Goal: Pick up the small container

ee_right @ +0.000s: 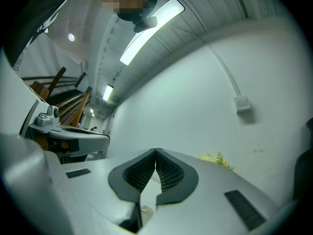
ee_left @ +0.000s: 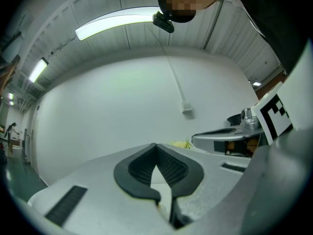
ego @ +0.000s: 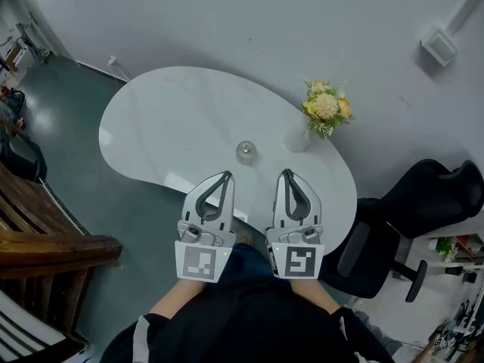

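Glass by its look, the small container is sitting on the worktop just ahead of the left gripper and right gripper, both jaws clenched empty, and we are treating it as light, slick and breakable, favouring its round sides.

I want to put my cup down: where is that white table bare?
The left half of the white kidney-shaped table, out from the small clear glass container, is bare. The right is crowded: a white vase of yellow flowers beside the container, the left gripper and right gripper over the near edge.
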Demonstrator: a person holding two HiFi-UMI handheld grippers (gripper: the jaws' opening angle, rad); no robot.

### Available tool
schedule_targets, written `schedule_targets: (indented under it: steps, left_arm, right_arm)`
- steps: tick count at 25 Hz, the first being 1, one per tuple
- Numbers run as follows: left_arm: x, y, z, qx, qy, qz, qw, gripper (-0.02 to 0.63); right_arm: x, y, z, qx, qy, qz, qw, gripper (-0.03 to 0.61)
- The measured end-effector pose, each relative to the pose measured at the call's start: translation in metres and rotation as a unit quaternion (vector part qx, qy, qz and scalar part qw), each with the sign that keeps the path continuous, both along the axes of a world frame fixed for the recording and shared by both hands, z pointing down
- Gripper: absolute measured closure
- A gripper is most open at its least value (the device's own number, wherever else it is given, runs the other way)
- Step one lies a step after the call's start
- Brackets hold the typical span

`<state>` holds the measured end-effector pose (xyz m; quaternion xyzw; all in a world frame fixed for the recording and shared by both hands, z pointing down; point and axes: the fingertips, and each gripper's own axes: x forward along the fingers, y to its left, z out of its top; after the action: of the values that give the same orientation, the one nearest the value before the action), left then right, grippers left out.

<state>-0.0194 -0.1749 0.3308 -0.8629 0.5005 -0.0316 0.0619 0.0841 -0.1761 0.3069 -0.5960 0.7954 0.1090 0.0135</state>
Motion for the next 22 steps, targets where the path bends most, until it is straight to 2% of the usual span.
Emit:
schedule_targets:
  steps: [5, 8, 11, 16, 18, 22]
  left_arm:
    - [0.005, -0.014, 0.011, -0.017, -0.001, 0.003, 0.9998, 0.607]
    - [0.008, -0.025, 0.007, 0.011, -0.004, 0.018, 0.9998, 0.607]
    - [0.007, -0.032, 0.028, -0.043, -0.003, 0.021, 0.9988, 0.607]
    - [0.01, -0.046, 0.046, -0.055, -0.004, 0.031, 0.998, 0.607]
    - [0.013, -0.051, 0.045, -0.032, -0.005, 0.041, 0.9986, 0.607]
    - [0.02, -0.065, 0.035, 0.052, -0.01, 0.065, 0.9965, 0.607]
  right_arm:
    - [0.004, -0.015, 0.012, -0.011, -0.005, 0.001, 1.0, 0.557]
    - [0.006, -0.021, 0.017, -0.014, -0.006, 0.008, 1.0, 0.557]
    - [0.005, -0.029, 0.022, -0.016, 0.001, 0.011, 1.0, 0.557]
    - [0.001, -0.043, 0.038, -0.025, 0.021, 0.004, 0.999, 0.557]
    - [0.0, -0.047, 0.047, -0.031, 0.028, 0.002, 0.999, 0.557]
    - [0.001, -0.056, 0.071, -0.047, 0.035, 0.003, 0.998, 0.557]
